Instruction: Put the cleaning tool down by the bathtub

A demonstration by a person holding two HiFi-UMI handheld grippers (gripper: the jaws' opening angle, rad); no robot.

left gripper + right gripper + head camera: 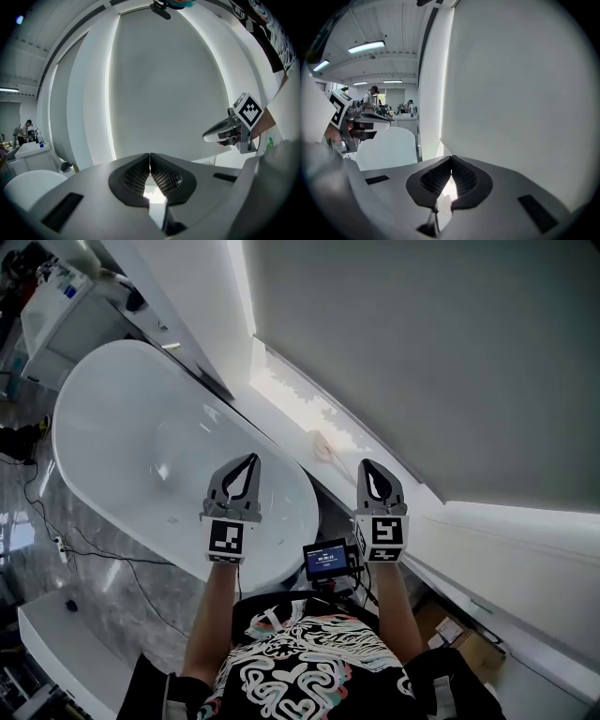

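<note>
Both hands are up over the bathtub point(112, 432). Your left tool point(251, 458) is pinched fully closed on nothing. Your right tool point(367, 465) is the same, tips together and empty. A small pale pink item point(323, 443), likely the cleaning piece though too small to be sure, lies on the white ledge point(284, 385) at 11 o'clock from your right tool, just beside the tub's rim. If that's it, the put-down looks done: hold both tools high, draw back toward 6 o'clock, and don't sweep it off.
</note>
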